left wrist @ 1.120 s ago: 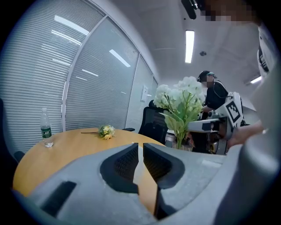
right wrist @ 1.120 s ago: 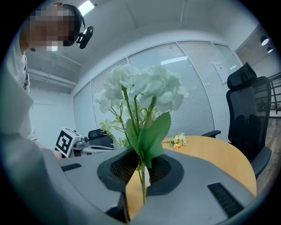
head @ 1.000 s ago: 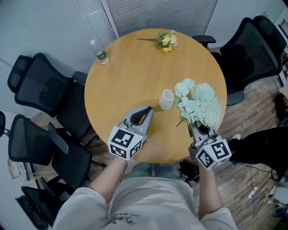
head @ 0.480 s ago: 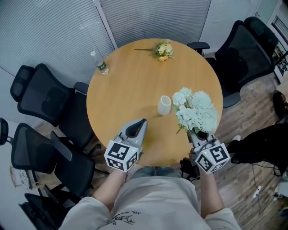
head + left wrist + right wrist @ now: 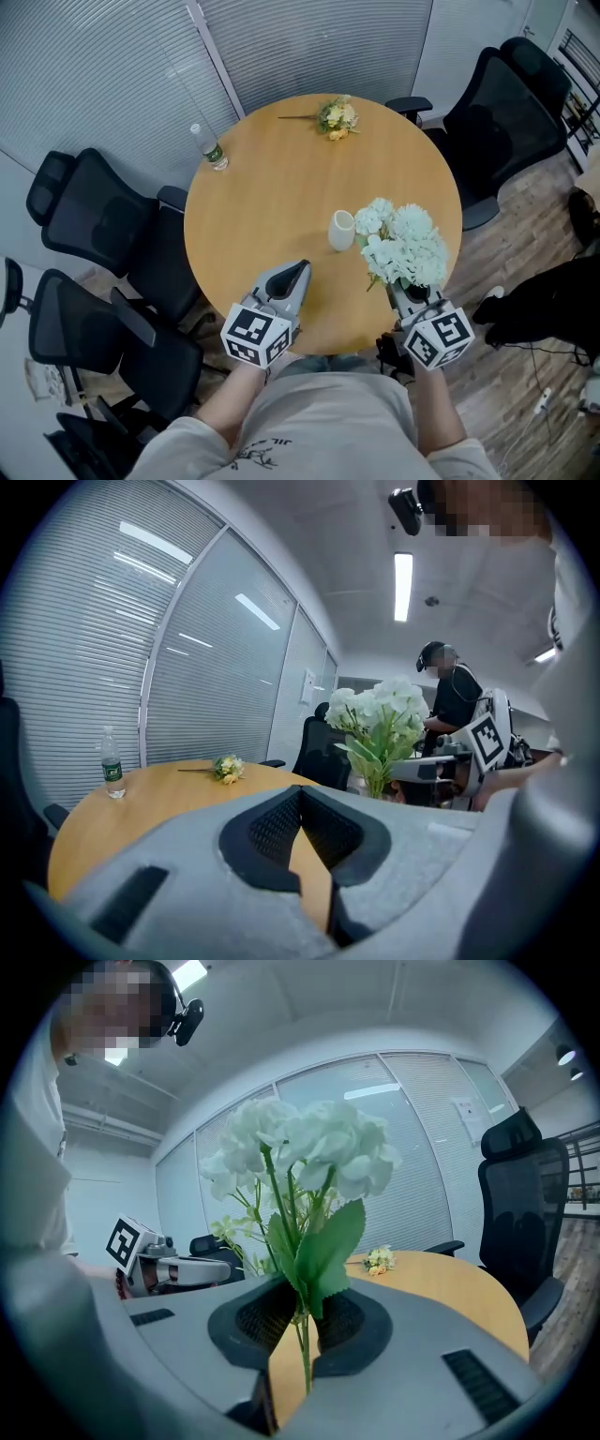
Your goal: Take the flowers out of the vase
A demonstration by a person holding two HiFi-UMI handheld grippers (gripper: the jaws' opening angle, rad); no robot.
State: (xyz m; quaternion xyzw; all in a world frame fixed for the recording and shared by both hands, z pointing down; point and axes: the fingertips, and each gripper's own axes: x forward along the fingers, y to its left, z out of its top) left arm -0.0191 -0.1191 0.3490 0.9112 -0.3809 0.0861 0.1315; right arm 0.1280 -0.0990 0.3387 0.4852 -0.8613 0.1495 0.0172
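Presently, a bunch of white flowers (image 5: 405,248) is gripped by the right tool (image 5: 302,1324). In the right gripper view its jaws are seen pressed on the thin green stem (image 5: 304,1358), with a broad leaf (image 5: 330,1241) standing just above them. The bunch is held upright, clear of the vase (image 5: 343,230). It is seen over the round wooden surface (image 5: 272,187) at about 4 o'clock, near the rim, with 6 o'clock taken as the edge nearest the person. The small white vase is stood upright just off the centre, at 9 o'clock from the blooms and just beside them.

The left tool (image 5: 298,272) is clenched with nothing between its jaws, whose tips are seen meeting in the left gripper view. It is held over the surface at about 7 o'clock, apart from the vase.

A small bunch of yellow flowers (image 5: 336,117) is laid flat near the rim at 12 o'clock. A clear bottle (image 5: 209,148) with a green label is stood at 10 o'clock. Black office chairs (image 5: 94,211) are ranged around the surface.
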